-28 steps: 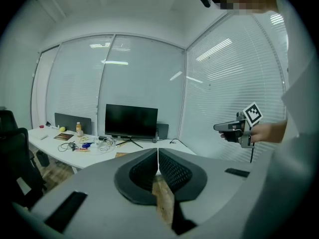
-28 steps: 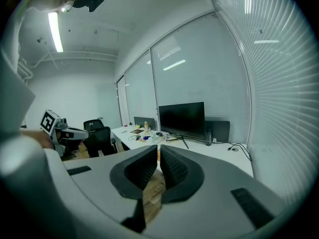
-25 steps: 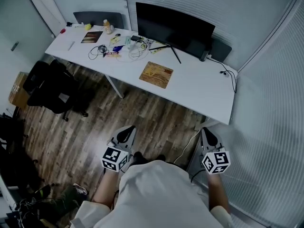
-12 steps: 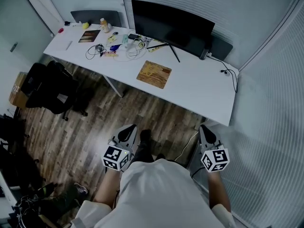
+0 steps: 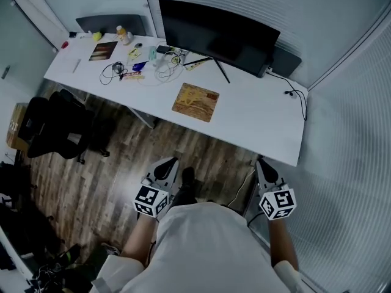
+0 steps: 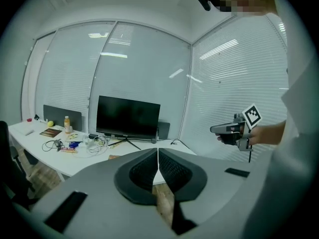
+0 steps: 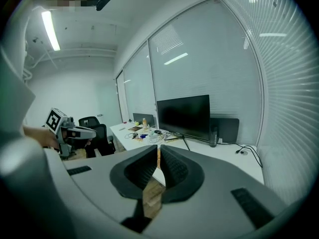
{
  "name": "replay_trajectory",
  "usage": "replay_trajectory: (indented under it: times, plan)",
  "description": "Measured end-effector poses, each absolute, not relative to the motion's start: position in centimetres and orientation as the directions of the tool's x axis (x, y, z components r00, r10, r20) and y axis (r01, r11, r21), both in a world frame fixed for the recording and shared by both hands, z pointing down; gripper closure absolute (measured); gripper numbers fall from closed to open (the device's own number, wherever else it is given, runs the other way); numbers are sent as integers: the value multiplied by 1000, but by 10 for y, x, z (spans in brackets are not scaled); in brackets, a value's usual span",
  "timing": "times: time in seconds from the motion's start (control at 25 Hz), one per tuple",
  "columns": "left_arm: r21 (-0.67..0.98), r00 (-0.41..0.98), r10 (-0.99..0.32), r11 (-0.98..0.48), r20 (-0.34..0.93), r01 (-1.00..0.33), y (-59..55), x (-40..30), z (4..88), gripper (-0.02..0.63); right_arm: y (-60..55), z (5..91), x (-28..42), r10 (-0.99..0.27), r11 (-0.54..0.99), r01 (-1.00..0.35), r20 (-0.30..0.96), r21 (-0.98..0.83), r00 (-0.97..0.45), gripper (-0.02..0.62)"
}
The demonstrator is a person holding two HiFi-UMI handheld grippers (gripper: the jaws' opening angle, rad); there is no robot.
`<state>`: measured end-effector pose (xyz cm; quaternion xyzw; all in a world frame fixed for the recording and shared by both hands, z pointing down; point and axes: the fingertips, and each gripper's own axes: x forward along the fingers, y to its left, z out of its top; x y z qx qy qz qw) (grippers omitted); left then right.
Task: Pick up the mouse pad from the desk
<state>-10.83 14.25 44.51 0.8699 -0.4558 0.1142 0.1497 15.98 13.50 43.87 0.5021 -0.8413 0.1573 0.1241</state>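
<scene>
Clearly the approach is the step in hand. The left tool (image 5: 166,166) and right tool (image 5: 266,170), at 6 o'clock, both have jaws pressed together and empty. The mouse pad (image 5: 195,102), a thin, tan, wood-patterned rectangle, lies flat at 12 o'clock on the smooth white tabletop (image 5: 256,118), well apart from them. Next, probably, one tool must reach it, part its jaws and pinch an edge.

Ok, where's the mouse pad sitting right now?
Head view: the mouse pad lies flat on the white desk, before the monitor, right of the cable clutter.
</scene>
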Motion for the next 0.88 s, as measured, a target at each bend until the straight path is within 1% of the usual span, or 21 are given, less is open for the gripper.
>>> replay_trajectory:
  times: [0.36, 0.56, 0.76, 0.88]
  plan:
    - [180, 657, -655, -643, 373, -744, 61, -130, 465, 586, 80, 453, 120, -808, 379, -911, 420, -164, -412, 557]
    - [141, 700, -585, -717, 410, -682, 22, -139, 484, 586, 55, 460, 98, -811, 334, -930, 454, -157, -368, 557]
    - [129, 739, -511, -778, 439, -615, -2, -141, 503, 584, 42, 468, 80, -807, 298, -942, 486, -154, -335, 557]
    - [141, 749, -493, -786, 443, -601, -12, -142, 509, 583, 40, 474, 76, -799, 277, -948, 511, -156, -317, 557]
